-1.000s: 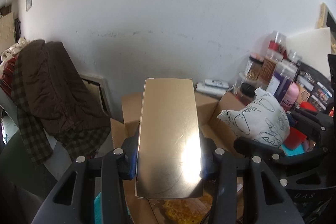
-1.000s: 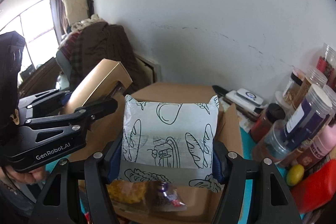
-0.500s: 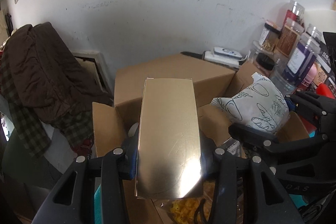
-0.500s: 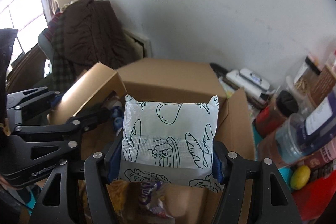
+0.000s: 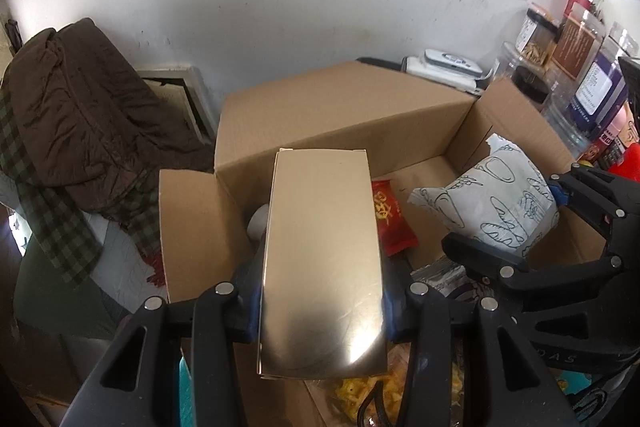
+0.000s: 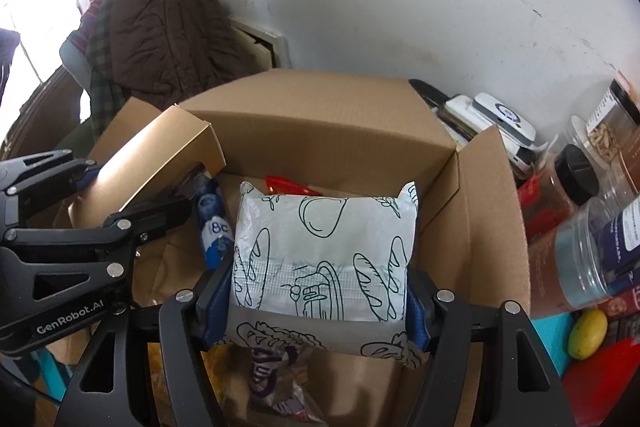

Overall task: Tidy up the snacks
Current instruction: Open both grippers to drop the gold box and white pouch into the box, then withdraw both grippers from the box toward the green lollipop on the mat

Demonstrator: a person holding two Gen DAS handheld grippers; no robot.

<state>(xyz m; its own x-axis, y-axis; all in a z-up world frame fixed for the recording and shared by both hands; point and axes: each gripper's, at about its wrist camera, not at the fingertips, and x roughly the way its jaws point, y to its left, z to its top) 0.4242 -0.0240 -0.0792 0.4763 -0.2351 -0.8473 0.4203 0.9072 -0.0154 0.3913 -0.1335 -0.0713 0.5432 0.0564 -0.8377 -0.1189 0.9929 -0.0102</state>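
My left gripper (image 5: 320,303) is shut on a shiny gold box (image 5: 322,267), held lengthwise over the left side of an open cardboard carton (image 5: 340,107). My right gripper (image 6: 320,299) holds a white bread-print bag (image 6: 324,251) over the carton's right side; its jaws are opening, but the pads still touch the bag's sides. Each gripper shows in the other's view: left gripper (image 6: 136,187), right gripper (image 5: 508,215). Inside the carton lie a red snack packet (image 5: 390,223), a blue bottle (image 6: 214,227), a yellow snack bag (image 5: 368,395) and a purple packet (image 6: 268,371).
Several clear jars (image 6: 600,255) and a white device (image 5: 448,61) crowd the right side against the wall. A yellow round thing (image 6: 586,333) lies by the jars. A brown jacket over checked cloth (image 5: 80,107) is piled at left. The carton's flaps (image 6: 492,219) stand up.
Both grippers have sunk and tipped downward over the carton with their loads. The carton's inside and the packets in it have come into view.
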